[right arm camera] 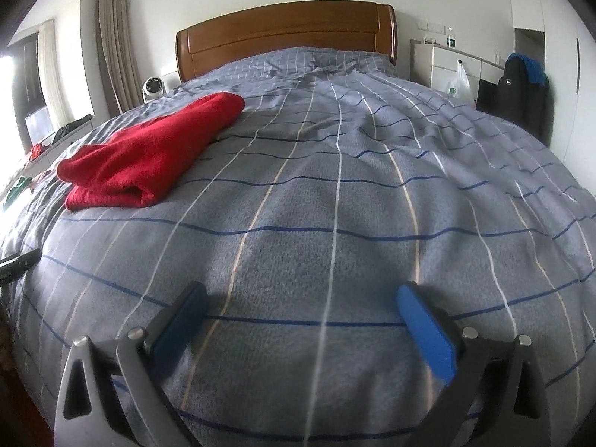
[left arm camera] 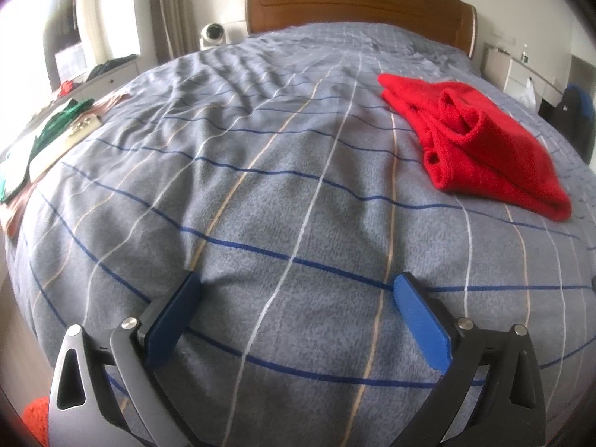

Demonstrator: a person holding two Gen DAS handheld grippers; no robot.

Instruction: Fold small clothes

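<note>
A folded red knitted garment (left arm camera: 484,141) lies on the grey checked bedspread (left arm camera: 260,186), far to the right of my left gripper (left arm camera: 298,290). In the right wrist view the same red garment (right arm camera: 149,156) lies up and to the left of my right gripper (right arm camera: 303,298). Both grippers stand open over bare bedspread (right arm camera: 335,223) with nothing between their blue pads. Neither touches the garment. A bit of orange knit (left arm camera: 35,417) shows at the lower left edge of the left wrist view.
A wooden headboard (right arm camera: 287,33) closes the far end of the bed. Green and other clothes (left arm camera: 56,123) lie on a surface left of the bed. A small white fan (right arm camera: 153,87) stands by the headboard. A white cabinet (right arm camera: 447,63) and a dark jacket (right arm camera: 521,89) are at right.
</note>
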